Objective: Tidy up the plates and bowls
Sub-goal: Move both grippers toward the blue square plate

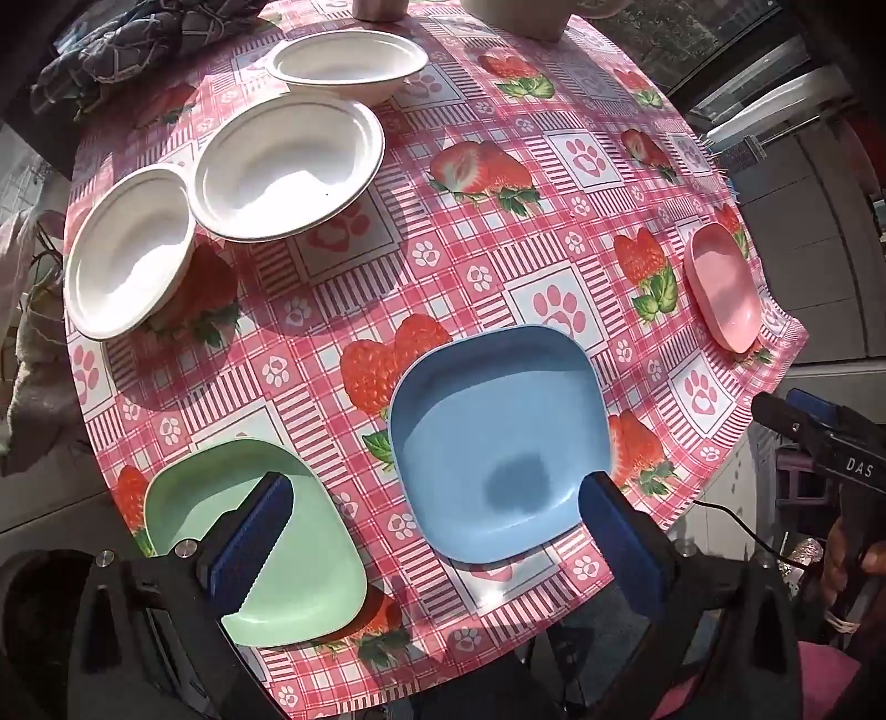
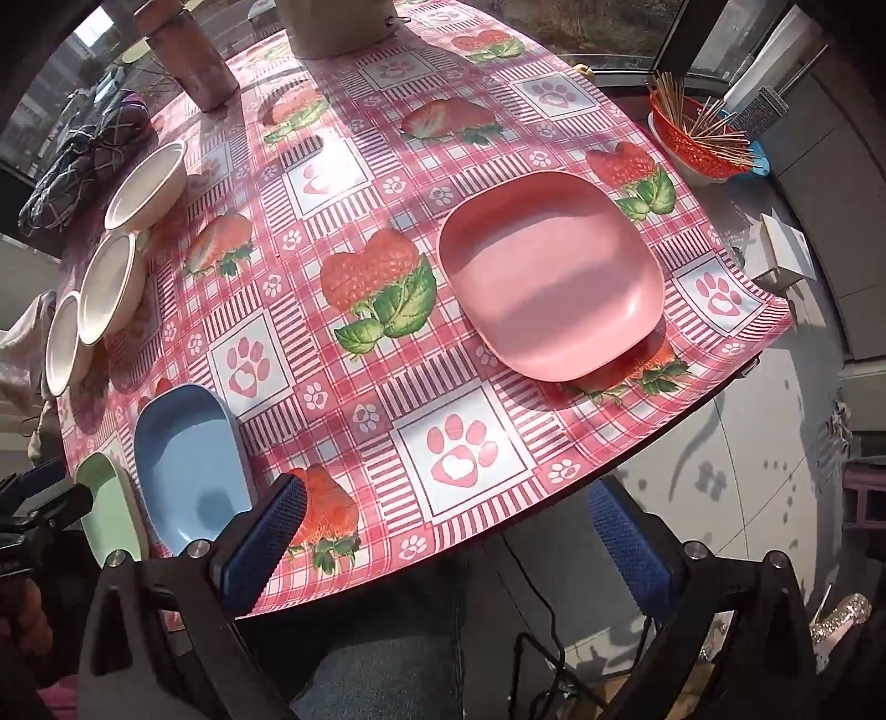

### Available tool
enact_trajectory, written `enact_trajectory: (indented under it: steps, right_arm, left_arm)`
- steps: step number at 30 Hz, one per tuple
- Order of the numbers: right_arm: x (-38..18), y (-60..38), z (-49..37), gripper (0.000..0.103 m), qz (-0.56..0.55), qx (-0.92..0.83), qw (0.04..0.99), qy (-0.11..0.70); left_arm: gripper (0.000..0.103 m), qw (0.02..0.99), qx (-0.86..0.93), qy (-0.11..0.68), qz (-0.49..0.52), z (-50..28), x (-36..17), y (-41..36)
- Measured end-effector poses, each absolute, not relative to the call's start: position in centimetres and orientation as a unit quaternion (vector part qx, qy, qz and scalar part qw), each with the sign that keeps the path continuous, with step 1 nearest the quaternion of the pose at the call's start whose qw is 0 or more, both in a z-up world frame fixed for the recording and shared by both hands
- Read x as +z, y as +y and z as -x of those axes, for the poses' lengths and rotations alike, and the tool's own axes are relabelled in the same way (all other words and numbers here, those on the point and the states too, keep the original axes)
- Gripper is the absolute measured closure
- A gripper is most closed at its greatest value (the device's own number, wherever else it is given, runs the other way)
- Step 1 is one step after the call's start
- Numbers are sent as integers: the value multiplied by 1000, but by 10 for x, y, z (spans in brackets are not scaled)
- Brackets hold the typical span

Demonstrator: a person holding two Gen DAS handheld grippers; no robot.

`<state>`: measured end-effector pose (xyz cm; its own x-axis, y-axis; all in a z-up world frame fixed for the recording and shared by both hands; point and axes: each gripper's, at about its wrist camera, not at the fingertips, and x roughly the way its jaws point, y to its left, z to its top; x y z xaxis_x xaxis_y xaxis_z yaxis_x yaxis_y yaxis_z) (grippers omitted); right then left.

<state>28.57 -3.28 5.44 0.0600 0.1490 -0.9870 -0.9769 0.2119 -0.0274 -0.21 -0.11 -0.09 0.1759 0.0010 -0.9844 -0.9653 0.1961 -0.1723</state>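
Observation:
Three square plates lie on the strawberry tablecloth: a green plate, a blue plate and a pink plate. Three white bowls stand along the far left, one near the left edge and one farther back. My left gripper is open and empty above the near edge, between the green and blue plates. My right gripper is open and empty at the table's near edge, in front of the pink plate. The pink plate also shows in the left wrist view.
A dark patterned cloth lies at the far left. A metal cup and a beige container stand at the back. A red basket of sticks and a white box sit off the table's right side.

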Motion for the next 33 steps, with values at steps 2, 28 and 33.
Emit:
enact_trajectory:
  steps: [2,28,33]
  right_arm:
    - [49,-29,-262,0,423,487,577,501]
    - [-10,-9,-163,0,538,492,474,493]
    - [-25,4,-156,0,552,485,472,487]
  left_arm:
    - [0,587,413,503,481,6,-2,-3]
    - [0,544,417,534,495,9,-30,-6]
    - [0,536,422,542,491,3,-44,-2]
